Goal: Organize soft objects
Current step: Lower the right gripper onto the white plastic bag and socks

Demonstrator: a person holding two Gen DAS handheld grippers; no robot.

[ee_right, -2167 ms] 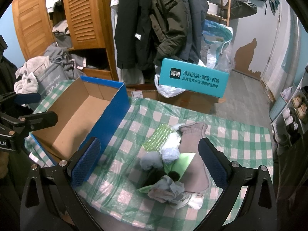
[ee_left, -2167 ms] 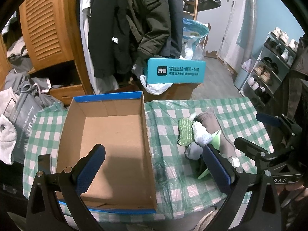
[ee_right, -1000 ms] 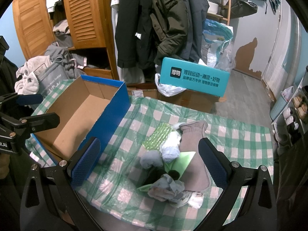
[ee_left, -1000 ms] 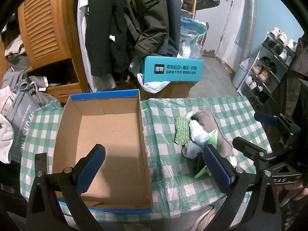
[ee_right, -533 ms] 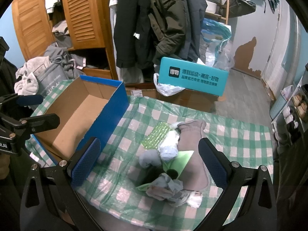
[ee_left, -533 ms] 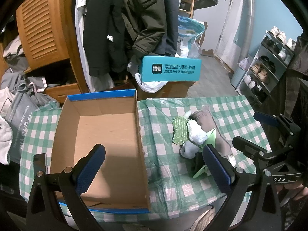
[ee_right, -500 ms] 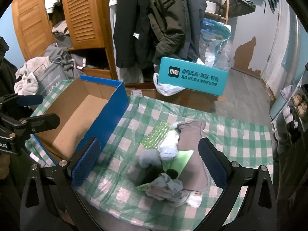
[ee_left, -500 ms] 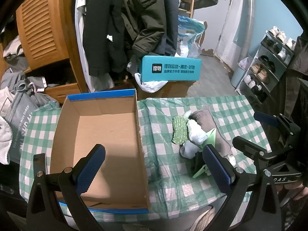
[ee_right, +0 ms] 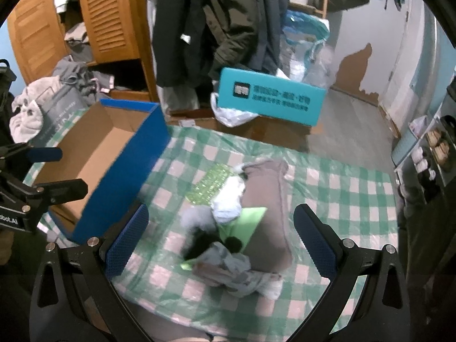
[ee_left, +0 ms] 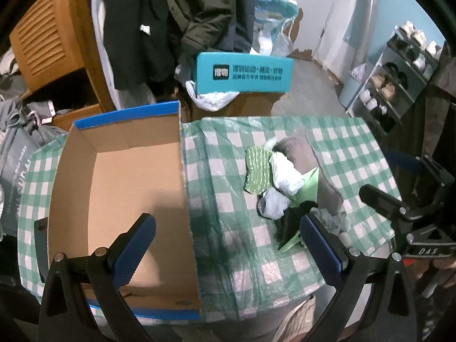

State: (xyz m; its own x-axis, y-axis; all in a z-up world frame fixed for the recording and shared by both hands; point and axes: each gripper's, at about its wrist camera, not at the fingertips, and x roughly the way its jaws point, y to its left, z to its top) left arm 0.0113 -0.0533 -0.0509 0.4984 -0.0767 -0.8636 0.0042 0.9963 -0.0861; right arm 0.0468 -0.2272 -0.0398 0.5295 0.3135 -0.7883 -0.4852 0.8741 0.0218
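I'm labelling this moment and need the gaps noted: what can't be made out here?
- Heap of soft items: motion-blurred in the right wrist view, so count and kinds are unclear.
- Black item: partly behind the open left gripper finger in the left wrist view.
- Blue-edged cardboard box: its near floor is hidden by the same gripper.
- Open right gripper: what lies under its frame is cut off.
- Teal box: print blurred.

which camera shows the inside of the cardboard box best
The left wrist view. It looks almost straight down into the cardboard box, so the whole bare floor and inner walls show, with nothing in it. The right wrist view sees the same box from the side: mostly its blue outer wall and only part of the floor, slightly blurred.
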